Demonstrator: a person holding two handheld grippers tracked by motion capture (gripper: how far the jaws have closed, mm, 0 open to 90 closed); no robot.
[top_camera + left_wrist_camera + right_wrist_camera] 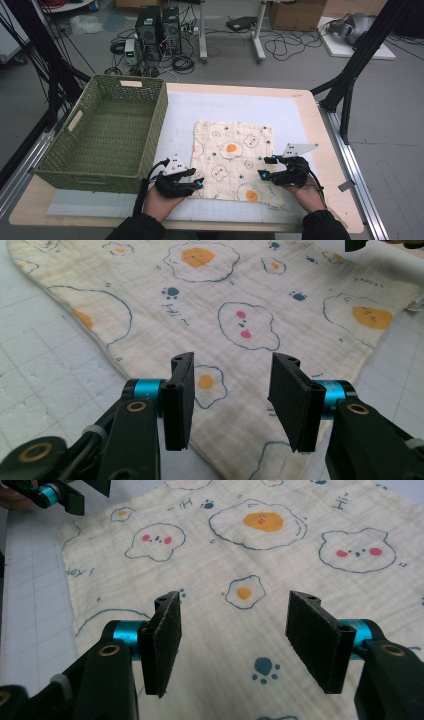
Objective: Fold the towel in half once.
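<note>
A cream cloth (233, 159) printed with fried eggs and bear faces lies flat on the white mat. My left gripper (199, 180) hovers at the cloth's near left corner, jaws apart with nothing between the pads. In the left gripper view the cloth (240, 315) spreads ahead of the open left gripper (232, 400), its near corner under the jaws. My right gripper (266, 167) sits over the cloth's near right part, also open. The right gripper view shows the cloth (260, 560) below the empty right gripper (237, 647), with the left gripper (60, 492) at the top left.
A green woven basket (107, 132) stands on the table's left side, its long wall close to the cloth's left edge. The white gridded mat (250, 107) covers most of the wooden table (327, 170). Cables, computer cases and stands lie on the floor beyond.
</note>
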